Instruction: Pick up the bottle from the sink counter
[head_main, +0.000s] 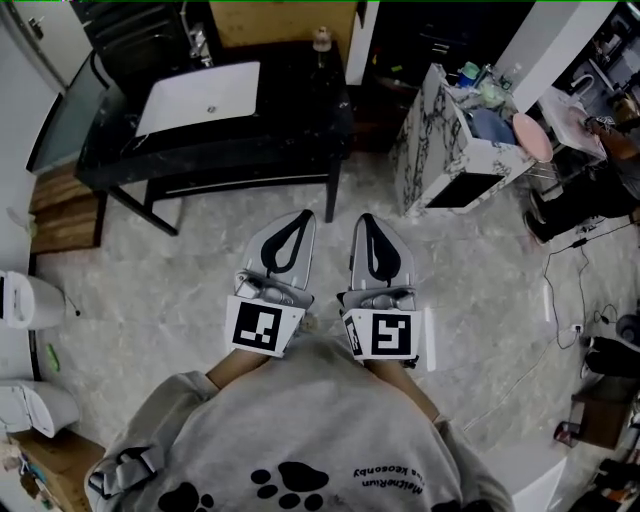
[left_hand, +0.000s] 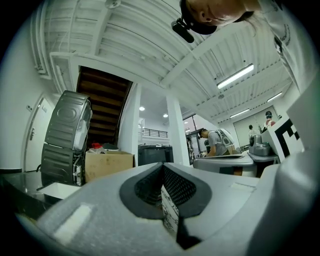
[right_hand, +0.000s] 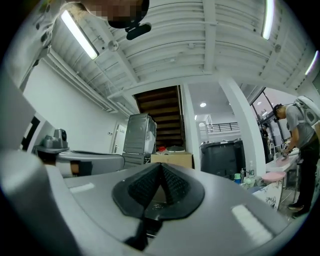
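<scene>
In the head view, the left gripper (head_main: 298, 222) and the right gripper (head_main: 368, 224) are held side by side over the pale stone floor (head_main: 180, 300). Both are pointed toward the black sink counter (head_main: 300, 120). The bottle (head_main: 321, 42) is seen upright at the counter's far right corner, to the right of the white basin (head_main: 200, 95) and well apart from both grippers. A marble-patterned cabinet (head_main: 430, 150) stands just right of the counter.

In the left gripper view, the jaws are seen pressed together at their tips, with nothing grasped. A cardboard box (left_hand: 107, 165) is visible beyond them, and the bottle cannot be made out.

In the right gripper view, the jaws are likewise clenched on nothing, and the cardboard box lies ahead here too.

The approach is judged to be the step in hand, as nothing has been picked up yet. For the next move, the counter must be neared and one gripper's jaws parted. They must then be set round the bottle's body and closed squarely, so that it is not tipped before the lift.
</scene>
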